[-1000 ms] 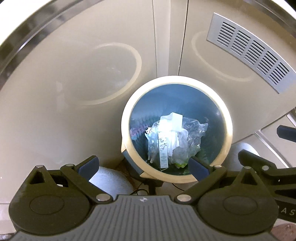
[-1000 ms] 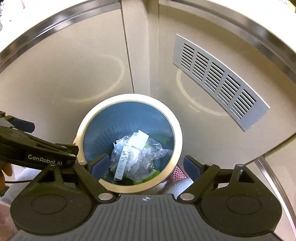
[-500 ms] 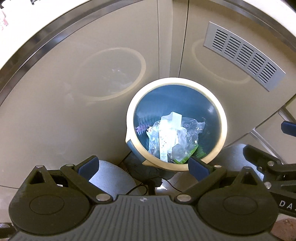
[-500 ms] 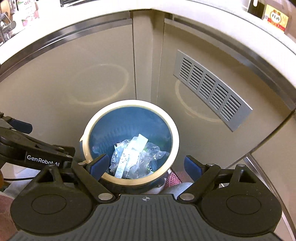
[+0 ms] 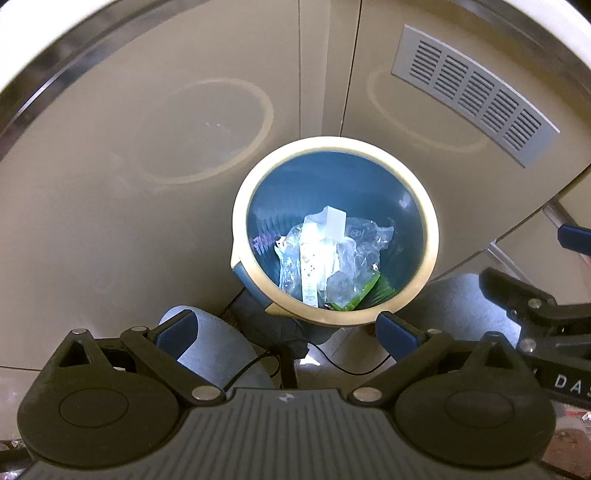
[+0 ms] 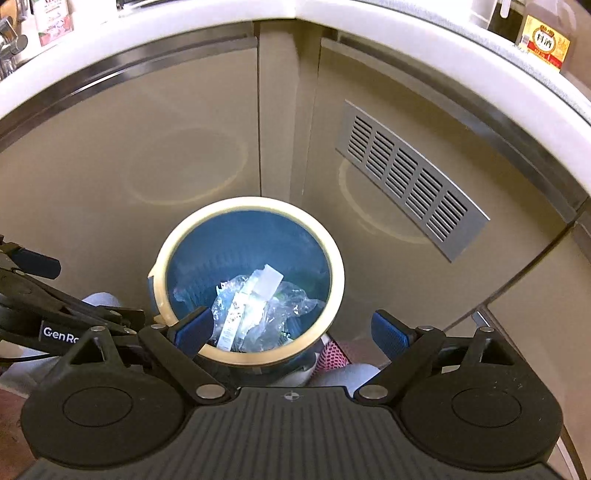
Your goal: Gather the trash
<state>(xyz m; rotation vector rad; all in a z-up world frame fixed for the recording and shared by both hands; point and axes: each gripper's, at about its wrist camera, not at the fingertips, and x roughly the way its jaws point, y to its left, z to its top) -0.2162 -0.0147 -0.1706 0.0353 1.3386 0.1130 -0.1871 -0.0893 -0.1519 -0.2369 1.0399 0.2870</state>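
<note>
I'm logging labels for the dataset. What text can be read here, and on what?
"GenRo", cut off: on the left gripper arm.
"DAS", cut off: on the right gripper arm.
Bottle label on the counter: too blurred.
Carton at top left: too blurred.
White strip in the bin: too small.

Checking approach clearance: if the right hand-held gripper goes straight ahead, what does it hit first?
Probably the cream rim of the round blue trash bin, or the clear plastic wrappers inside; depth is unclear. The right hand-held gripper is open and empty.
</note>
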